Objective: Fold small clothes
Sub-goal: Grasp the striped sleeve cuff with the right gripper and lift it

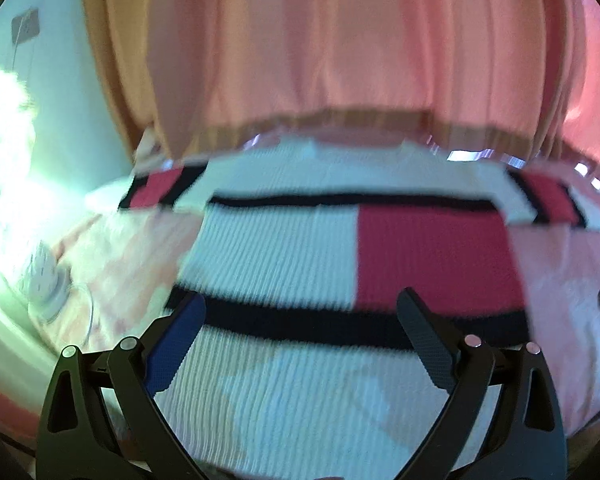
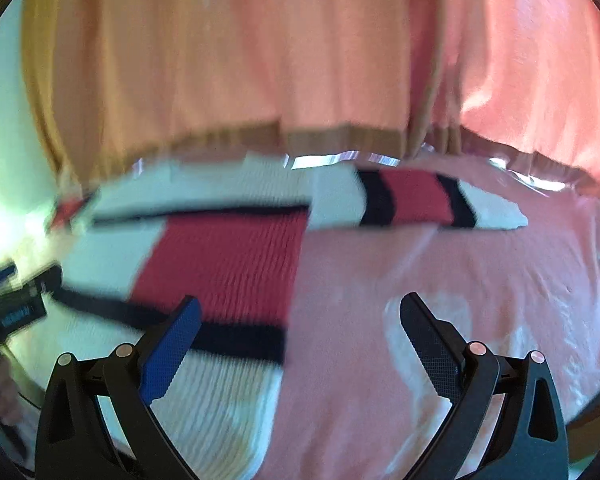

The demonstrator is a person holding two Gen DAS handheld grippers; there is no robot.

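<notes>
A small knitted sweater [image 1: 284, 256], white with red blocks and black stripes, lies flat on a pink cloth-covered table [image 1: 572, 280], sleeves spread at the far side. My left gripper [image 1: 300, 312] is open and empty above the sweater's near hem. In the right wrist view the sweater [image 2: 220, 264] lies left of centre, its right sleeve [image 2: 416, 200] stretched out to the right. My right gripper [image 2: 300, 316] is open and empty, over the sweater's right edge and the bare pink cloth [image 2: 440, 264]. The left gripper shows at the far left of that view [image 2: 12, 300]. Both views are blurred.
Orange-pink curtains [image 1: 340, 48] hang right behind the table's far edge. A white round object with a cord [image 1: 44, 280] sits on the table at the left, near a bright pale wall [image 1: 60, 100]. The pink cloth lies bare to the sweater's right.
</notes>
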